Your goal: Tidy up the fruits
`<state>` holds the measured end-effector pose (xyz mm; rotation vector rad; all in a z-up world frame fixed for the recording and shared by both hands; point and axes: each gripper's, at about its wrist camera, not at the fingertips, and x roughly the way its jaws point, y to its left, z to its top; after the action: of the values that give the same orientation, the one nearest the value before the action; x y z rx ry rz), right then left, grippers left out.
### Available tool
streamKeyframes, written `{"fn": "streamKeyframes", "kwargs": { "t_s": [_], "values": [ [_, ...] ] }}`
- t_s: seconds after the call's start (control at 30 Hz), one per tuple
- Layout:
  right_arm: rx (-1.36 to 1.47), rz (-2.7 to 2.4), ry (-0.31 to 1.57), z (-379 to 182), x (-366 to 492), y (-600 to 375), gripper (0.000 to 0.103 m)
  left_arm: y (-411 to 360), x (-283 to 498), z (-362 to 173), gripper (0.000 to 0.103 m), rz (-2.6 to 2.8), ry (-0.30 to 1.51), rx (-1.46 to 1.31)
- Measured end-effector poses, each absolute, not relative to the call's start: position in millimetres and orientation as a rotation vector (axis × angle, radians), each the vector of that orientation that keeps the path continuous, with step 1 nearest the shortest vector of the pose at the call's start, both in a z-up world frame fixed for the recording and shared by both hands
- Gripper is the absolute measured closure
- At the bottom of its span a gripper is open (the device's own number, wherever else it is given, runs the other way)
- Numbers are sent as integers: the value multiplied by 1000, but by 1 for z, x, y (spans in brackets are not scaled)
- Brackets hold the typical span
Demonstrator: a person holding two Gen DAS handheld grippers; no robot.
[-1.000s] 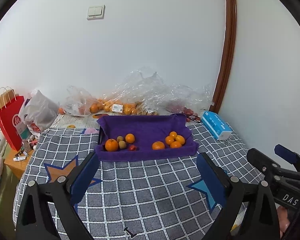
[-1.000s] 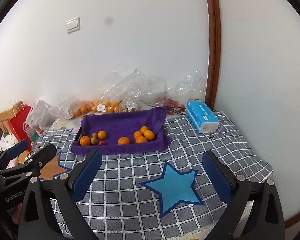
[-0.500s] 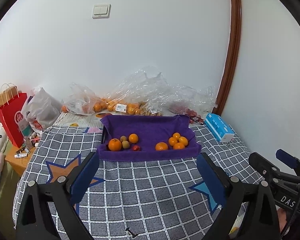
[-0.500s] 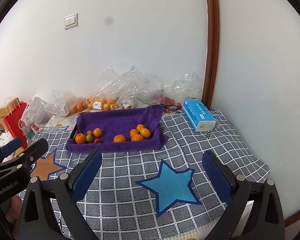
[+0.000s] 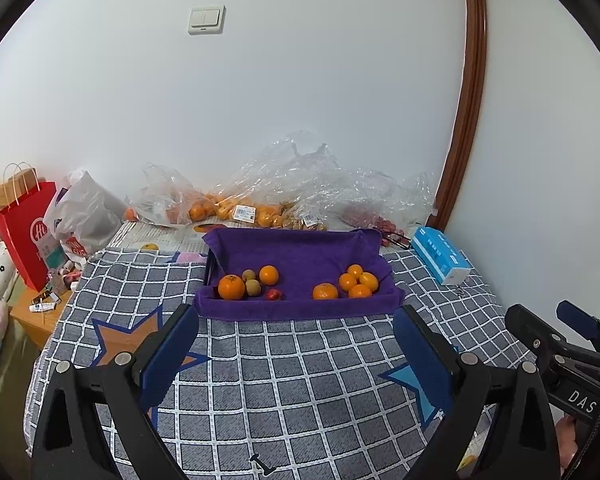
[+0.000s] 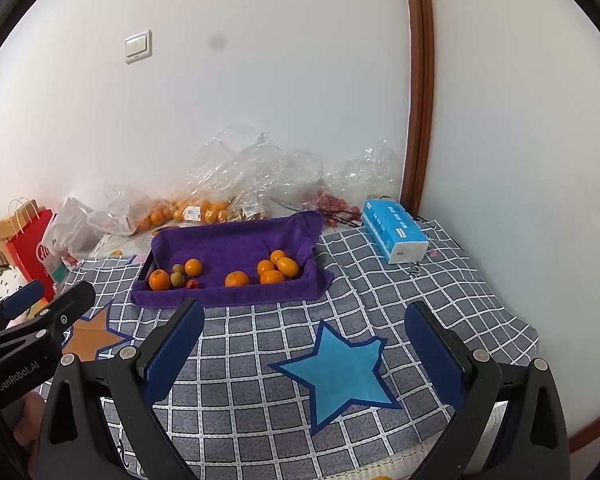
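Observation:
A tray lined with a purple towel (image 5: 300, 248) (image 6: 228, 240) sits on the checkered bed cover. At its left lie a big orange (image 5: 231, 287) (image 6: 159, 280), a smaller orange (image 5: 269, 275), two brownish kiwis (image 5: 253, 286) and a small red fruit (image 5: 274, 294). At its right is a cluster of several oranges (image 5: 354, 282) (image 6: 276, 268). My left gripper (image 5: 296, 344) is open and empty, well short of the tray. My right gripper (image 6: 304, 340) is open and empty, above the blue star.
Clear plastic bags with oranges and red fruit (image 5: 260, 208) (image 6: 204, 212) lie along the wall behind the tray. A blue tissue pack (image 5: 440, 254) (image 6: 394, 232) lies to the right. A red paper bag (image 5: 28, 224) and clutter stand at the left bed edge.
Both grippers have pulled back and risen slightly, so the tray looks smaller and farther. Both stay open and empty. The fruit has not moved.

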<state>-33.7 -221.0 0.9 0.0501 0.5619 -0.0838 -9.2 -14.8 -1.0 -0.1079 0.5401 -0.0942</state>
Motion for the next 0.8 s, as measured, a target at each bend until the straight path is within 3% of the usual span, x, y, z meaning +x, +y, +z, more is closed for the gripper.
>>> {"fn": "streamKeyframes", "kwargs": {
  "t_s": [0.8],
  "values": [
    [38, -79, 561, 0, -31, -214, 4, -14, -8, -4, 5, -92, 546, -100]
  ]
}}
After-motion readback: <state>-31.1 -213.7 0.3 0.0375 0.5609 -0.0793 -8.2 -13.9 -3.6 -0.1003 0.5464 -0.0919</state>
